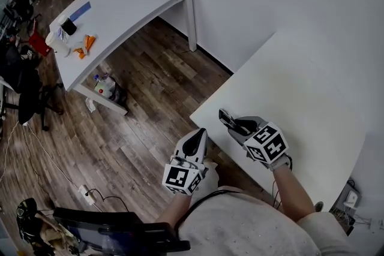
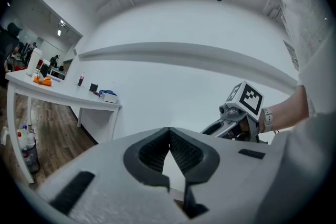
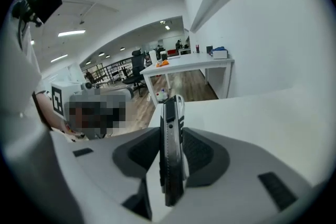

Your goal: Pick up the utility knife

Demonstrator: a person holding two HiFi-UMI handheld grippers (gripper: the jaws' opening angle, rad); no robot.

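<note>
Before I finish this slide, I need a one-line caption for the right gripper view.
The right gripper clamps the utility knife edge-on between its pads, white table beyond.

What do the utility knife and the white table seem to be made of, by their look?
Utility knife: the body looks like hard plastic, dark grey to black, with a dull sheen and moulded ridges. A paler strip along one side may be metal, but I cannot be sure.
White table: a smooth, matte white top with a straight edge, probably laminated board. Its core is not visible.
</note>
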